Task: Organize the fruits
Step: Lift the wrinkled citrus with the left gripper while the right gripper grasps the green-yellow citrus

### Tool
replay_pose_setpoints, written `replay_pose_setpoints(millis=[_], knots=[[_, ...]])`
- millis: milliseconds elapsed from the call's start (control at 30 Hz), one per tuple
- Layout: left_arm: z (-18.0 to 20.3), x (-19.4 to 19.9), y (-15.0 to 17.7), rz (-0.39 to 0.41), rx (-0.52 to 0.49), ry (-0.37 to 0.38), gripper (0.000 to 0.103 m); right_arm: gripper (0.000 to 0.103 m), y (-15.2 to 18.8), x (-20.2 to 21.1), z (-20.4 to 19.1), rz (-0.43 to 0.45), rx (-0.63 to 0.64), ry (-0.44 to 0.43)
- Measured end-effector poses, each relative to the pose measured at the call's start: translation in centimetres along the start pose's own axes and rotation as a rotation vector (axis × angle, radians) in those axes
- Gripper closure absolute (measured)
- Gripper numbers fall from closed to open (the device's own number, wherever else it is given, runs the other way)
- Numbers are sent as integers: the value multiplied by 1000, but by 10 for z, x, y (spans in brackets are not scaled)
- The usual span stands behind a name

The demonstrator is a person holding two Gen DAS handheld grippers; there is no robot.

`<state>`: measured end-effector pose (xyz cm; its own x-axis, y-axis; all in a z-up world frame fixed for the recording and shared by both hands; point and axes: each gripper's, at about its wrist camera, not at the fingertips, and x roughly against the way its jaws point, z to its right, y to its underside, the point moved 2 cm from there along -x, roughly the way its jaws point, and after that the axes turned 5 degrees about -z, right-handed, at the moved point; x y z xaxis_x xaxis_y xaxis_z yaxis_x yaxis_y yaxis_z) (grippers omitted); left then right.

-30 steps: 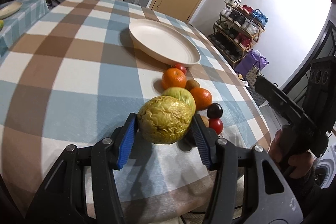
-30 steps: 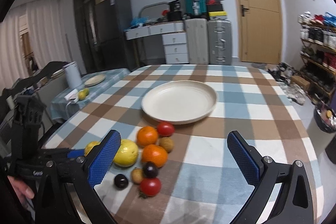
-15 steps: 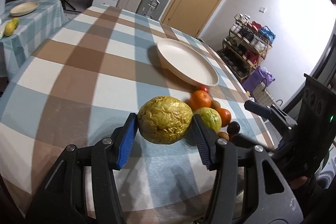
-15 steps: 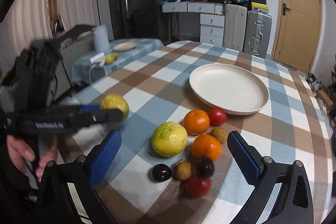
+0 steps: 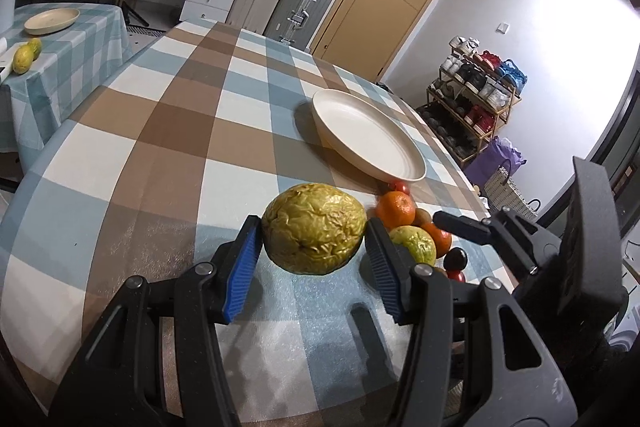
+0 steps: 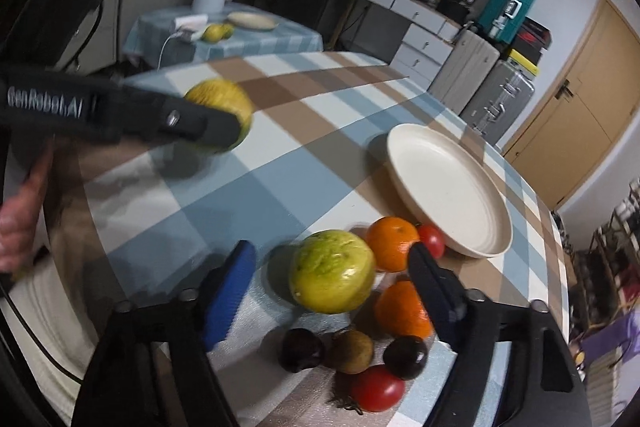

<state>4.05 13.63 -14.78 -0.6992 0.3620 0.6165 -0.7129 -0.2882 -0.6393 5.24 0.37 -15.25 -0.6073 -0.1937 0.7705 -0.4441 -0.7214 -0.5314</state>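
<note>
My left claw [image 5: 314, 255] is level above the checked tabletop [image 5: 160, 155], clamped on a wrinkled yellow fruit [image 5: 316, 227]; right claw [image 6: 332, 291] is wide open w/ nothing held, straddling a smooth round yellow-green fruit [image 6: 332, 271] near the cream plate [image 6: 448, 187]

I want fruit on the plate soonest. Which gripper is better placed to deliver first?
Left. The left gripper already clamps the wrinkled fruit above the table, with the plate ahead. The right gripper is open, only straddling the green fruit.
</note>
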Motion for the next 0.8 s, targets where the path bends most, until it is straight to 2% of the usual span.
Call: replay_pose_setpoints(millis=[67, 133, 200, 233, 433, 567, 800], knots=[[1, 0, -1, 1, -1, 2, 53, 29, 0, -4, -2, -10, 17, 11], [3, -1, -1, -1, -5, -1, 53, 36, -1, -7, -3, -19, 26, 28], [4, -2, -1, -3, -6, -4, 53, 50, -1, -10, -3, -36, 38, 40], [4, -2, -1, -3, -6, -6, 53, 52, -1, -12, -2, -45, 40, 41], [7, -4, -2, -12, -12, -23, 53, 53, 1, -11, 4, -38, 1, 14], [12, -7, -5, -16, -24, -28, 53, 54, -1, 2, 11, 29, -37, 6], [26, -15, -15, -27, -59, -40, 53, 54, -3, 22, 39, 126, -181, -91]])
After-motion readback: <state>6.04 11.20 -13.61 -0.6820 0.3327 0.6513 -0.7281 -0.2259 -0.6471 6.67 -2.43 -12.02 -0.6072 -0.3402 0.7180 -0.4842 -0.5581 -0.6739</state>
